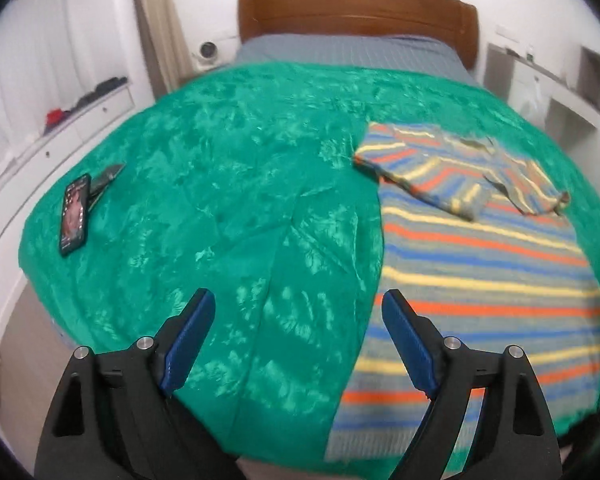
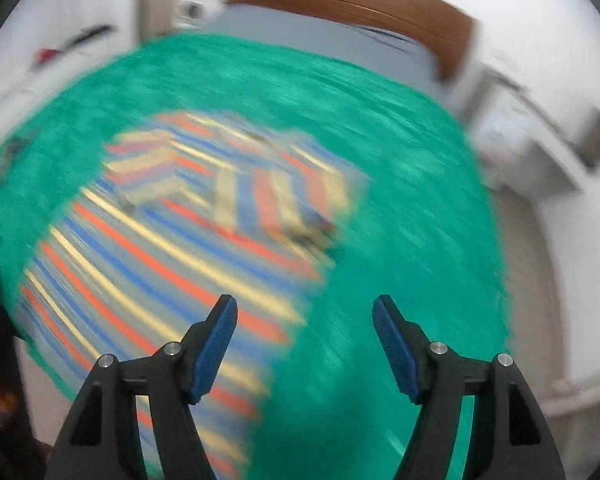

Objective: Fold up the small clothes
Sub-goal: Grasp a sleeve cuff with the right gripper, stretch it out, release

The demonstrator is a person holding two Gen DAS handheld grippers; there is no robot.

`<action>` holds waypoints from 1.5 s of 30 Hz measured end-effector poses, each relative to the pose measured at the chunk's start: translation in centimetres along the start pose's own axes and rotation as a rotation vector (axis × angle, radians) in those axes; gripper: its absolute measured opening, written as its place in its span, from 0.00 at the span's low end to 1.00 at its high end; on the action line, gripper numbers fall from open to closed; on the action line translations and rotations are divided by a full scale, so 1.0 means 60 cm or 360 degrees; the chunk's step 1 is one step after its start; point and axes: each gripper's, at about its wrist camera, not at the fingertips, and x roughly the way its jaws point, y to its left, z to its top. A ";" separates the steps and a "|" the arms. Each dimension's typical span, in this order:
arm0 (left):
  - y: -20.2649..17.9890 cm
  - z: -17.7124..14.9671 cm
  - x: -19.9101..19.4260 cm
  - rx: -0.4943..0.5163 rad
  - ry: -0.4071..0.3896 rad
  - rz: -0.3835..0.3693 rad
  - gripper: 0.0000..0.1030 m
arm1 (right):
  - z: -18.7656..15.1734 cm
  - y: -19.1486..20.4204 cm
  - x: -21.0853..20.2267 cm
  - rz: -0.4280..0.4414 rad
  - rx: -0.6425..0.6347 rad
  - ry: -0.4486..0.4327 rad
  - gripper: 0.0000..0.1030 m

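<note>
Your shirt is a striped knit — grey ground with orange, blue and yellow bands — lying flat on the green blanket that covers the bed. Its body spreads toward the bed's near edge, and both sleeves are folded in across the chest, so their stripes run at an angle to those below; the collar end points toward the headboard. Your left tool is released, blue pads wide apart with only blanket showing between them; the shirt's left edge lies just under its right finger. Your right tool is released too, nothing in it — its view is blurred, with the shirt's right edge below its left finger. A phone lies on the blanket, well left of the shirt.
</note>
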 end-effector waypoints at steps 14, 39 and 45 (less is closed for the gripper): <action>0.024 -0.066 0.073 -0.0046 0.0151 0.0144 0.84 | 0.105 0.067 0.309 0.0078 0.0157 0.0096 0.05; 0.016 -0.080 0.092 -0.0055 0.0237 0.0246 0.84 | -0.280 -0.448 0.142 -0.0410 0.1224 0.0083 0.02; 0.001 -0.079 0.087 0.0007 0.0216 0.0253 0.84 | -0.280 -0.448 0.097 -0.0438 0.1183 0.0026 0.16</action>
